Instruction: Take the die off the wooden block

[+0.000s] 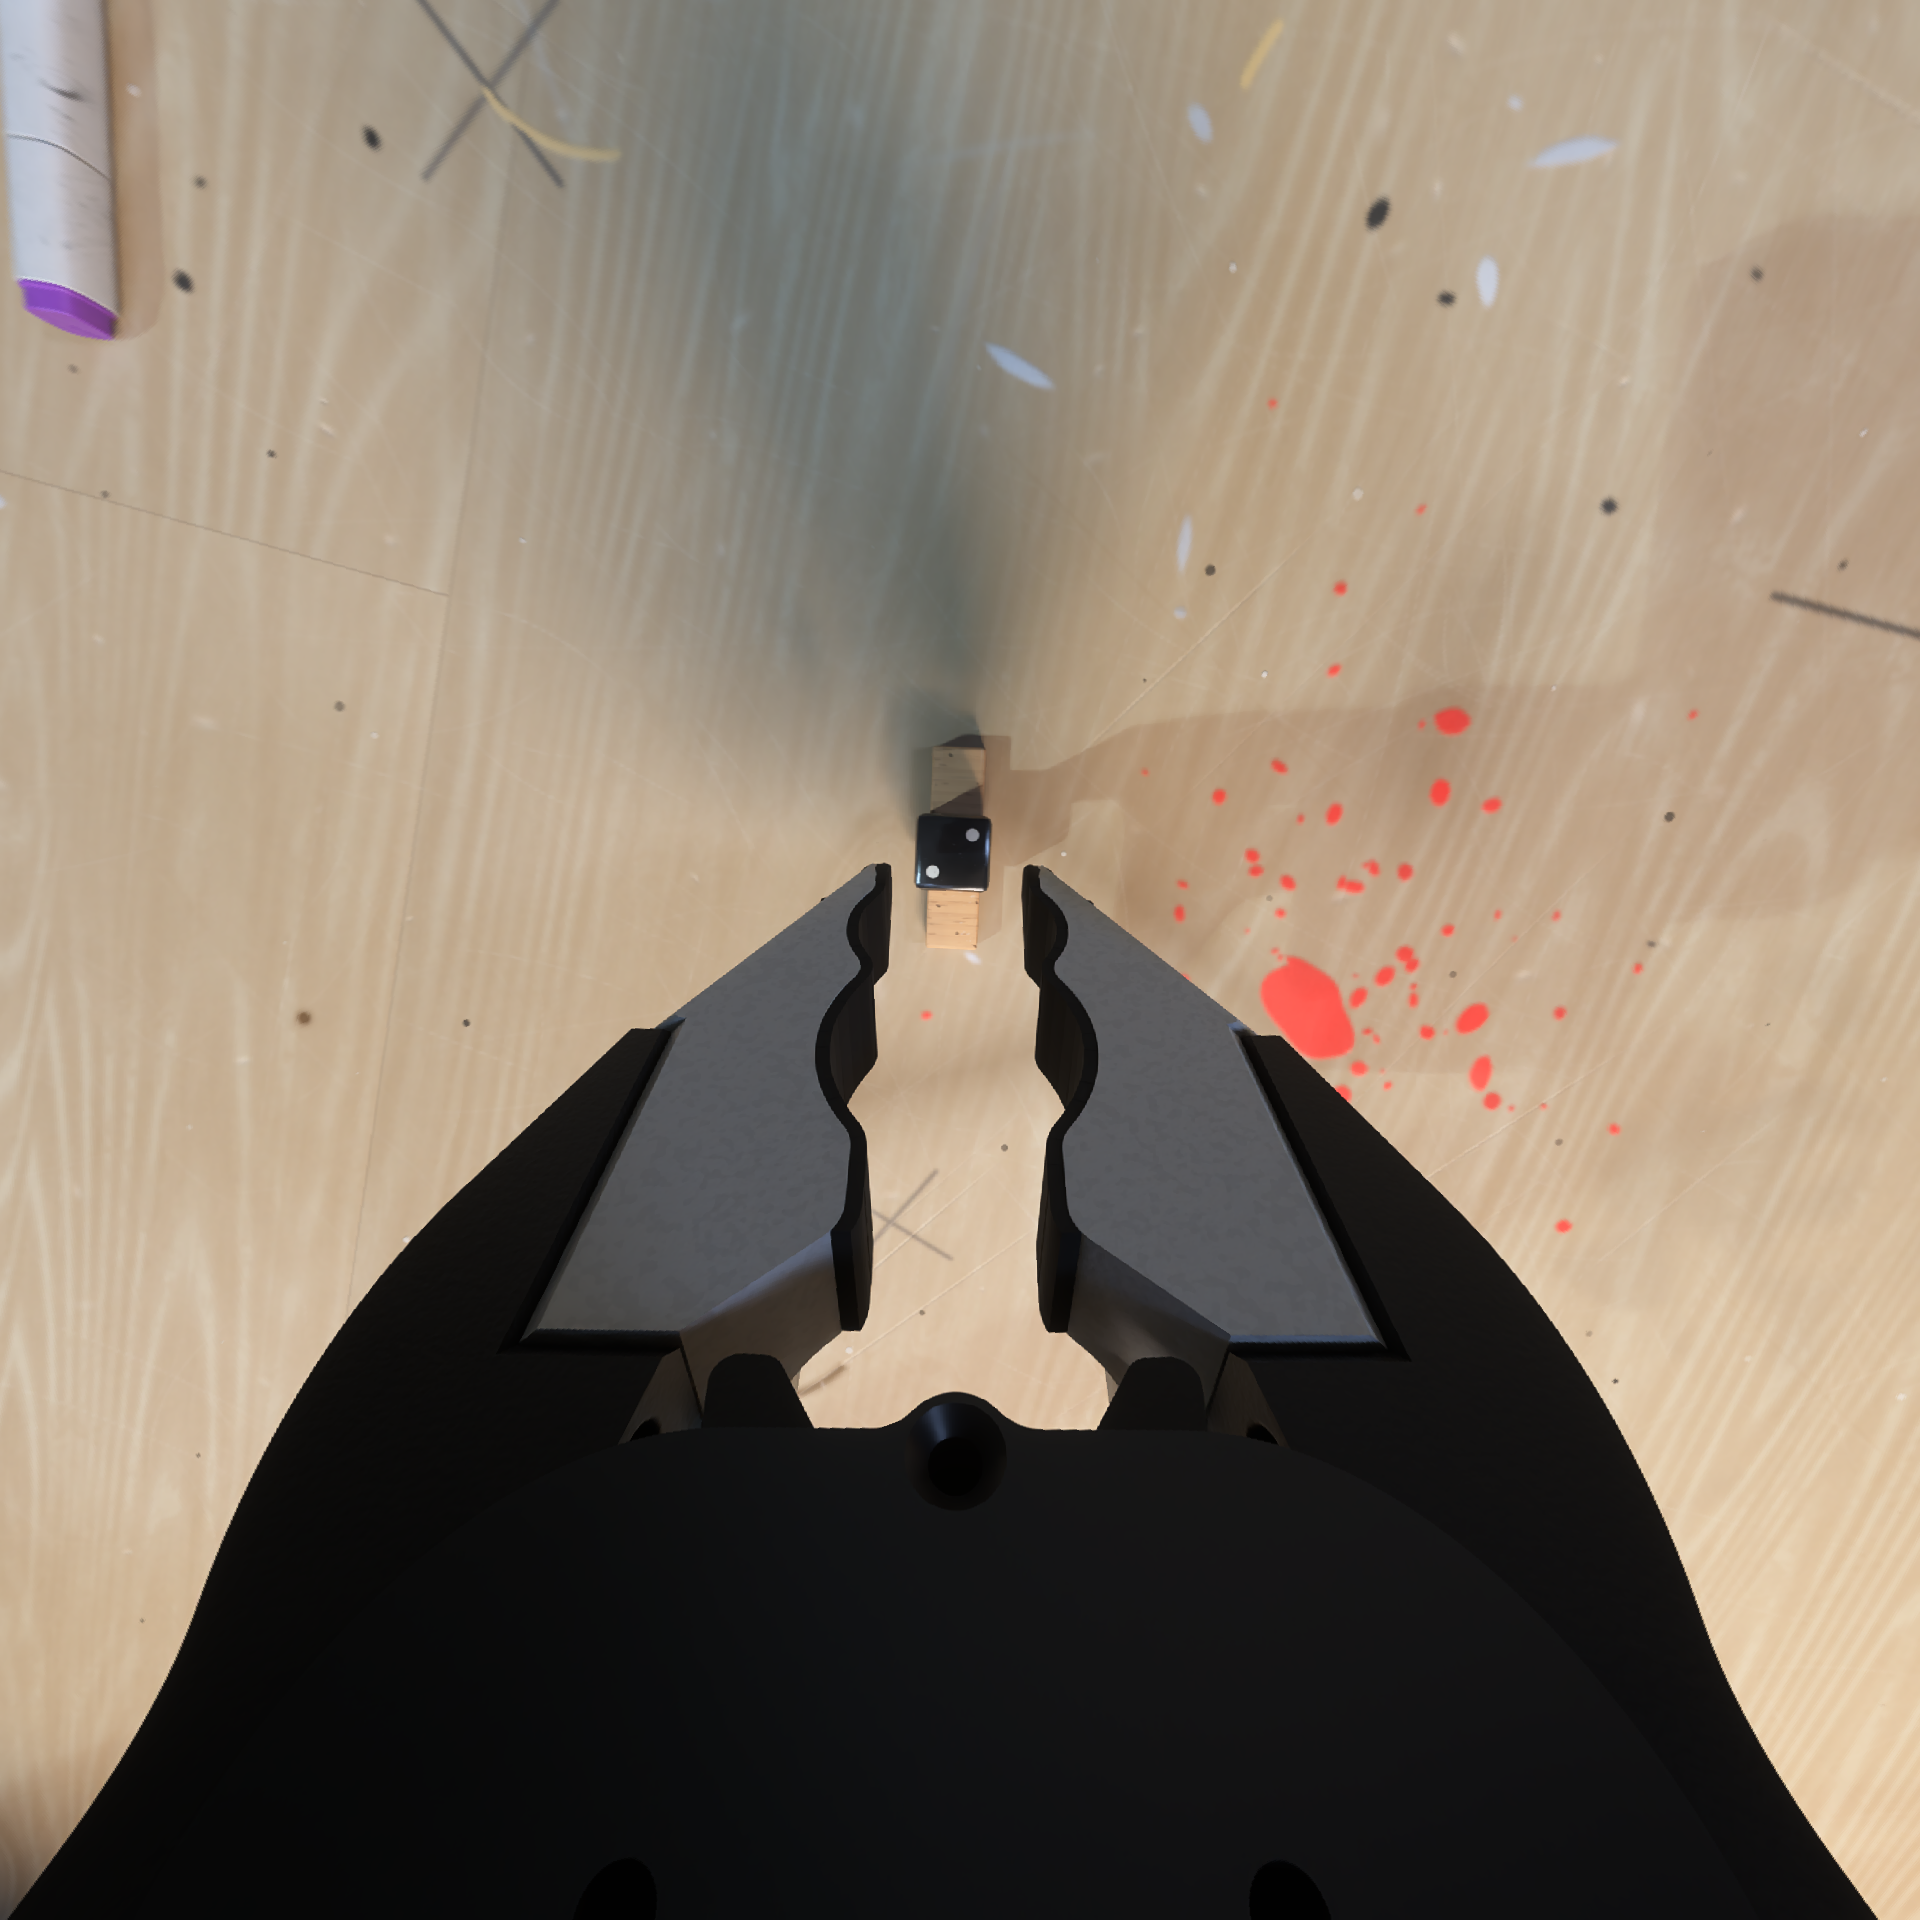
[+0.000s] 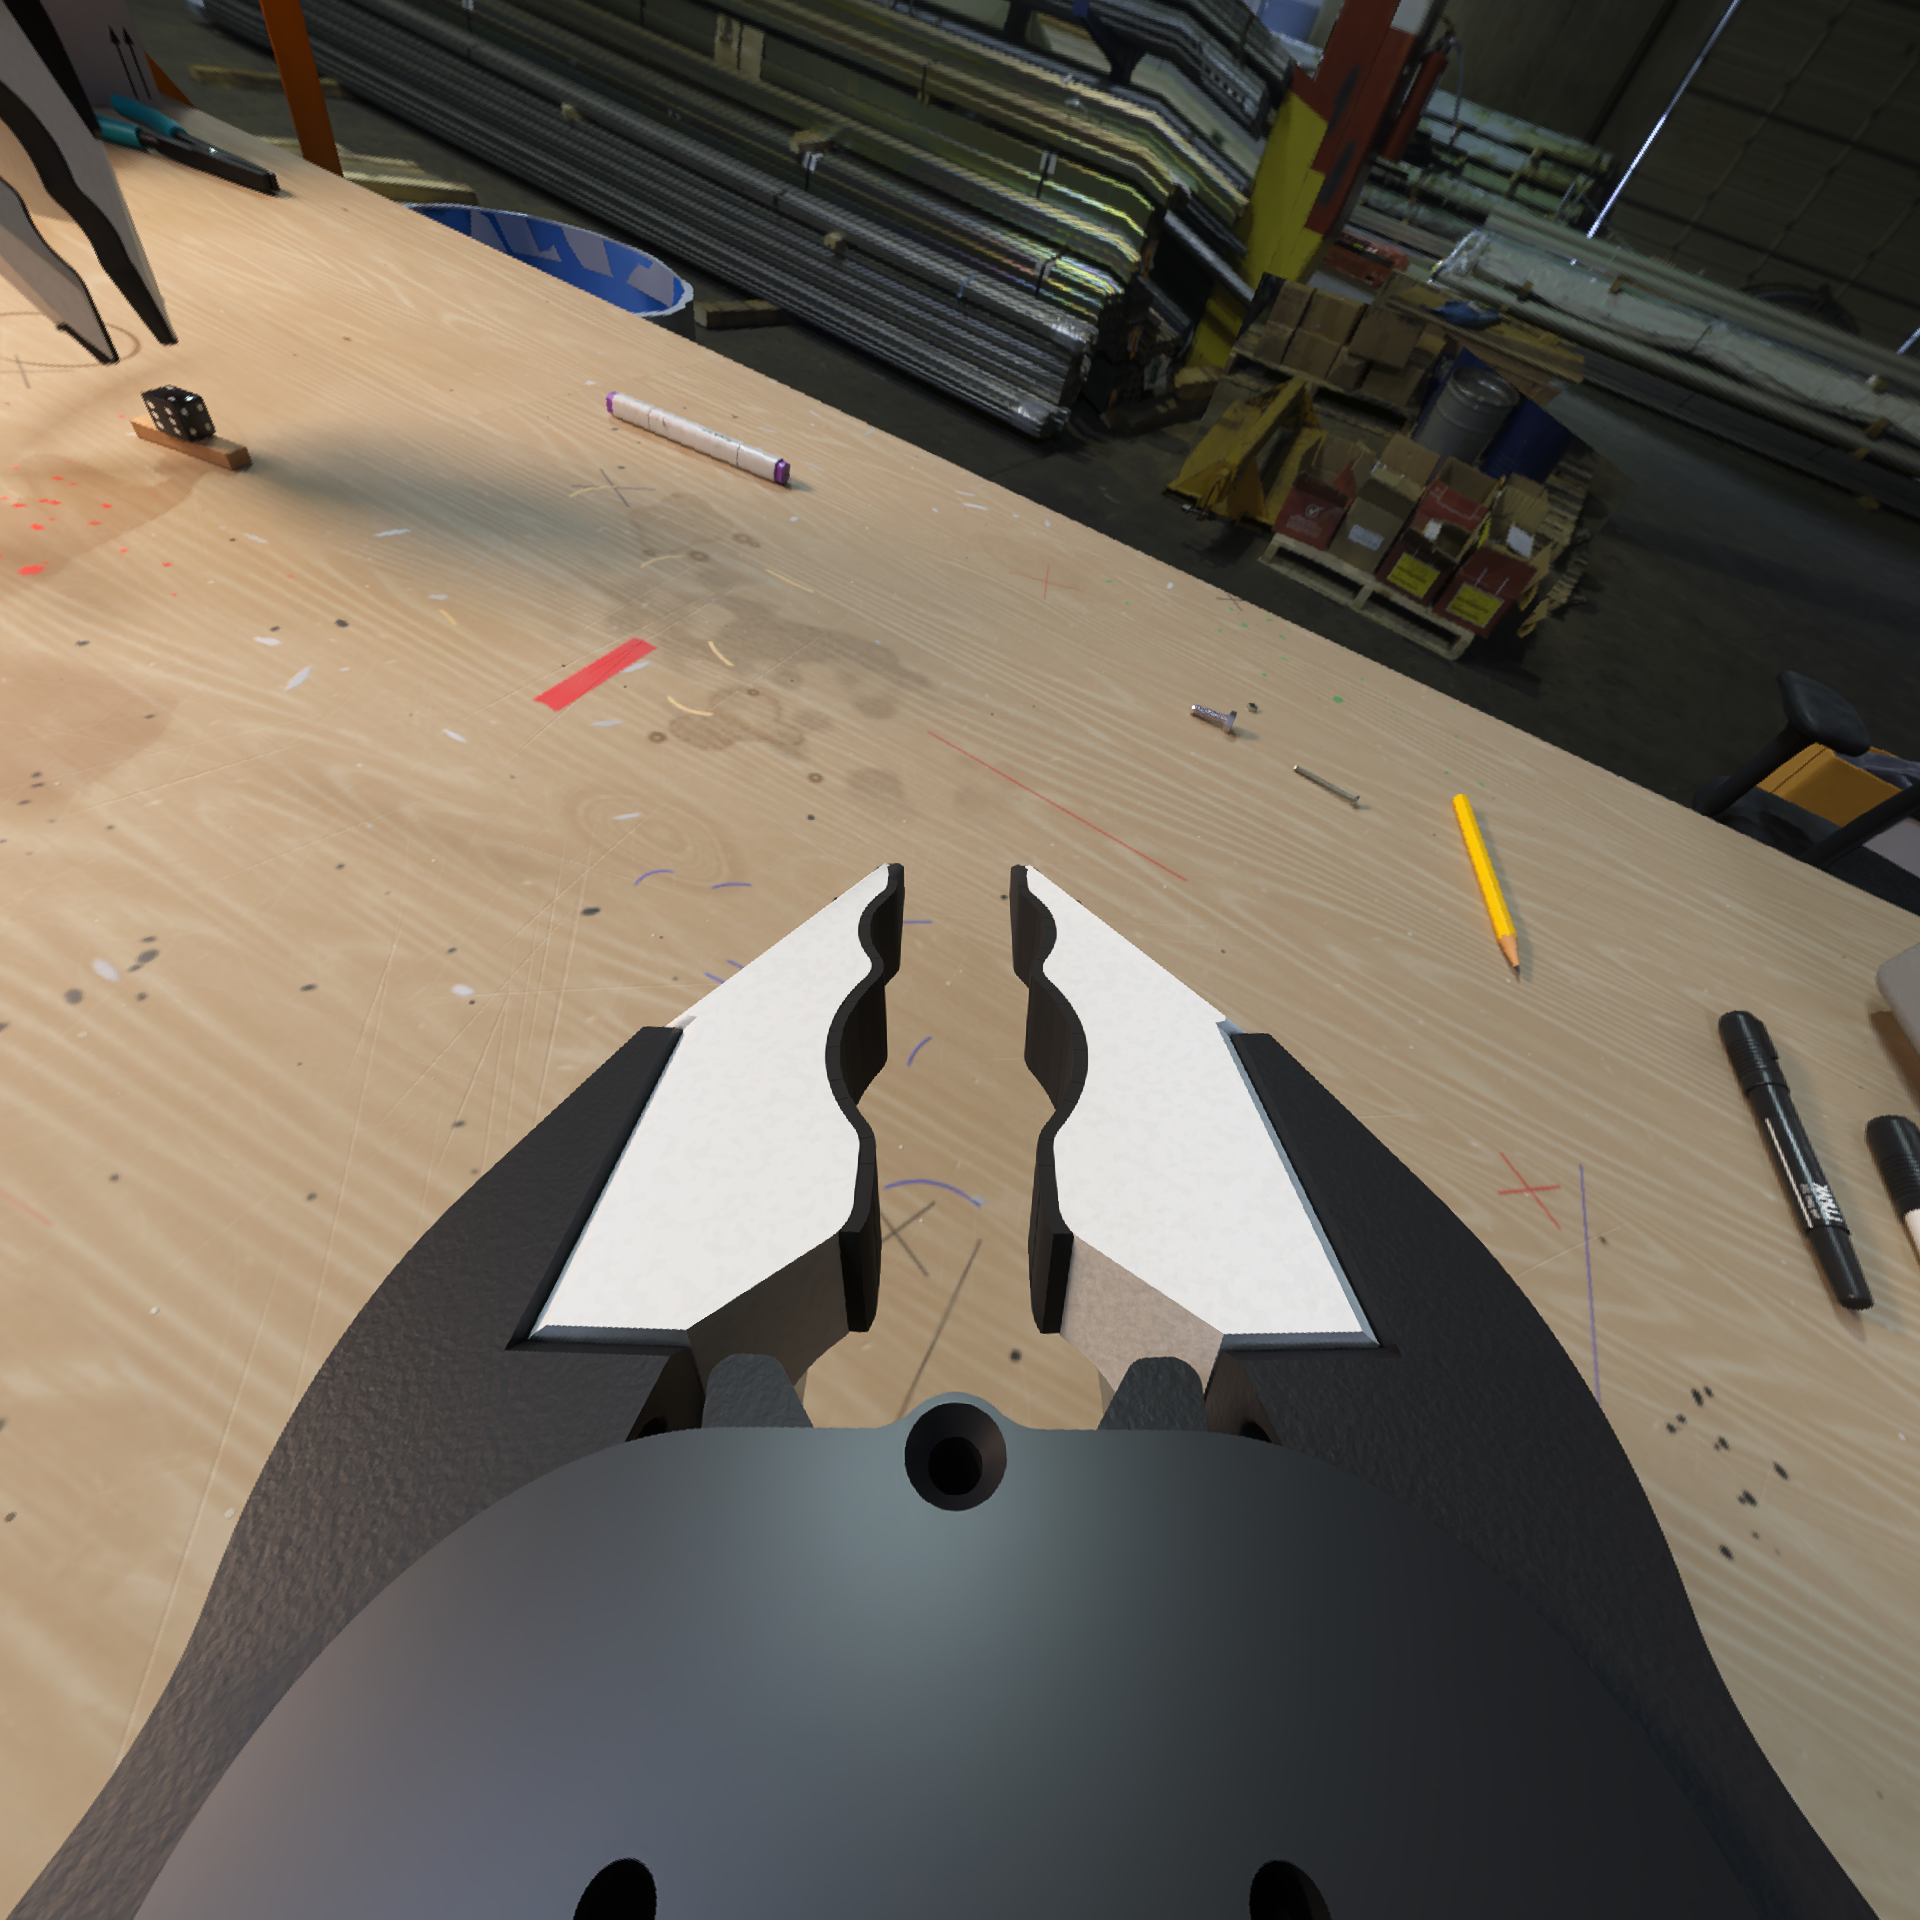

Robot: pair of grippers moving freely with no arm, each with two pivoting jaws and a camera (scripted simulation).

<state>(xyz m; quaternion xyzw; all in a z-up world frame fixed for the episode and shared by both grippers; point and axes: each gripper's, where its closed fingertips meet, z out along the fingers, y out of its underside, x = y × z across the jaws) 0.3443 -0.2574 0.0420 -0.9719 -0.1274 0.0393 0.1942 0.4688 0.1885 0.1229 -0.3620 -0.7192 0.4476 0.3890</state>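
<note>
Spread jaws of the left gripper [image 1: 957, 873] hung directly over the black die [image 1: 953, 852], which sat on the wooden block [image 1: 953, 920] on the bench [image 1: 520, 831]. Well apart, the right gripper [image 2: 957, 873] held its jaws parted too, empty, above bare bench beside a yellow pencil [image 2: 1486, 883].

A white marker with purple ends [image 2: 697, 437] is laid on the plywood tabletop [image 2: 935, 644], with a red strip [image 2: 594, 673] marked nearer the middle and red spatter [image 1: 1351, 935] scattered beside it. A yellow pencil [image 2: 1485, 881], a screw [image 2: 1214, 716], a nail [image 2: 1326, 785] and a black marker [image 2: 1793, 1155] are spread along the right side. Stacked metal stock [image 2: 831, 208] and boxes on a pallet [image 2: 1423, 520] are seen beyond the edge.
</note>
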